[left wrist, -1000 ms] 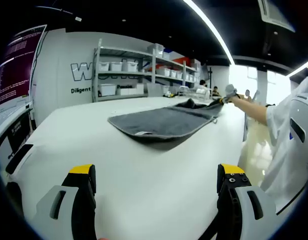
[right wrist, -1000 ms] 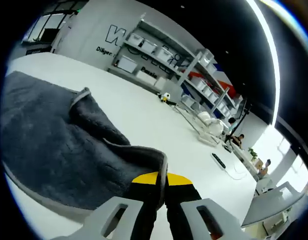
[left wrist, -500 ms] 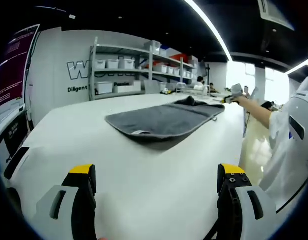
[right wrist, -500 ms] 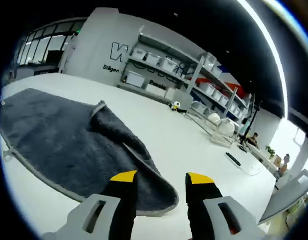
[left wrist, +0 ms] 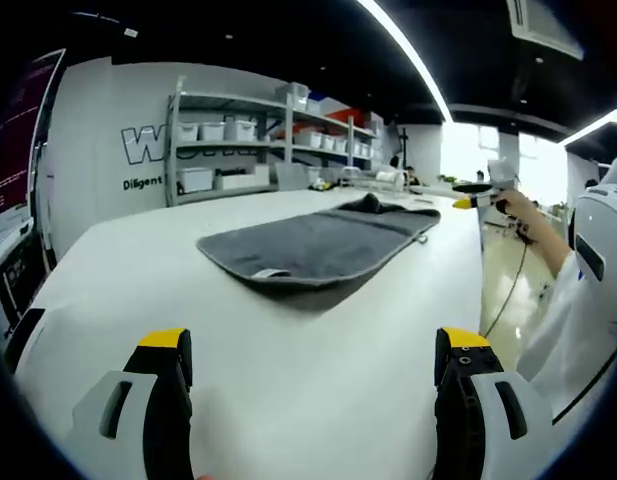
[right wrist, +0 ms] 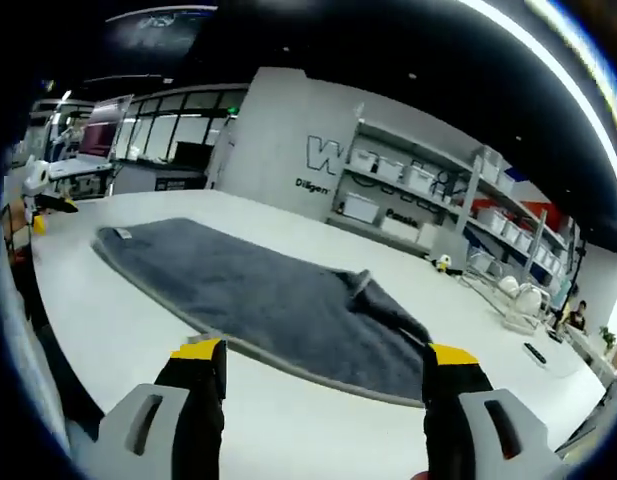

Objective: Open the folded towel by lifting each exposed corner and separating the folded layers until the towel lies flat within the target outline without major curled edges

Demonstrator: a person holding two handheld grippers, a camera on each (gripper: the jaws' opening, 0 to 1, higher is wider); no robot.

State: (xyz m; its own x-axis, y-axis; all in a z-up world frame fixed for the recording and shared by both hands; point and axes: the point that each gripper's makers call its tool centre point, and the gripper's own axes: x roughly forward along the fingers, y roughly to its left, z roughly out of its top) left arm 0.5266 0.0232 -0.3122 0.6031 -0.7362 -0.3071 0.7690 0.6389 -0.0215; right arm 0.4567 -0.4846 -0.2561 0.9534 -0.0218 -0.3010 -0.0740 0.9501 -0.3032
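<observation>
A dark grey towel (left wrist: 308, 245) lies spread on the white table (left wrist: 288, 380), with a folded-over lump at its far end (left wrist: 373, 205). My left gripper (left wrist: 313, 350) stands wide open over bare table, well short of the towel. In the left gripper view my right gripper (left wrist: 478, 195) is held up at the right, past the towel's edge. The right gripper view has the towel (right wrist: 258, 295) lying lengthwise with the bunched fold (right wrist: 373, 295) near its right end. My right gripper (right wrist: 323, 355) is open, just short of the towel's near edge and holding nothing.
Metal shelves with white bins (left wrist: 248, 150) line the back wall. A screen (left wrist: 23, 140) stands at the table's left. A dish rack (right wrist: 513, 295) and small objects (right wrist: 443, 263) sit on the far table. A person's sleeve (left wrist: 588, 290) is at the right.
My right gripper let go of the towel corner, opened wide and drew back from the towel. The corner dropped onto the table. My left gripper stayed open in place.
</observation>
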